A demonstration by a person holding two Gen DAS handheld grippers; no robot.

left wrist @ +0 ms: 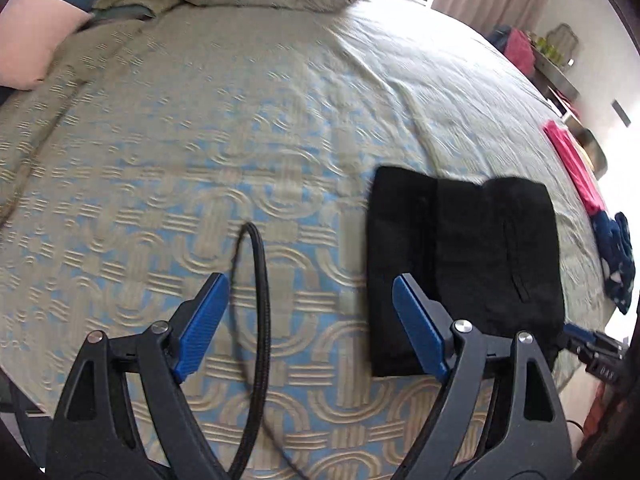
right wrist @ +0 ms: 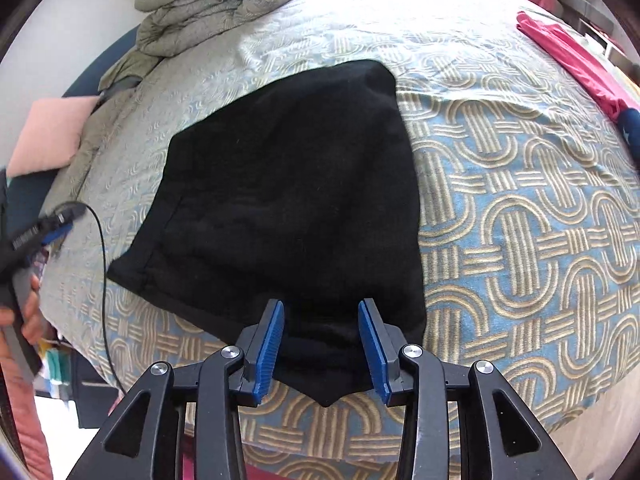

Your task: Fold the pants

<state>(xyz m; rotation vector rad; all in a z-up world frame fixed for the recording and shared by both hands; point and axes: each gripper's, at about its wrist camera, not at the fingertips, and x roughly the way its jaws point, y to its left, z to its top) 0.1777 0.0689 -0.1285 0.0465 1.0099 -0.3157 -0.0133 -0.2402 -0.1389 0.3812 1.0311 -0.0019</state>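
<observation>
On the bed (right wrist: 520, 200), folded black pants (right wrist: 288, 200) lie flat — left claw (left wrist: 308, 320) wide apart, empty; right claw (right wrist: 322, 348) partly parted, astride the near hem, gripping nothing.

Black pants (right wrist: 288, 184), blue-and-beige interlocking-loop bedspread (right wrist: 520, 220), pink pillow (left wrist: 32, 40), blue fingers (right wrist: 272, 344)
</observation>
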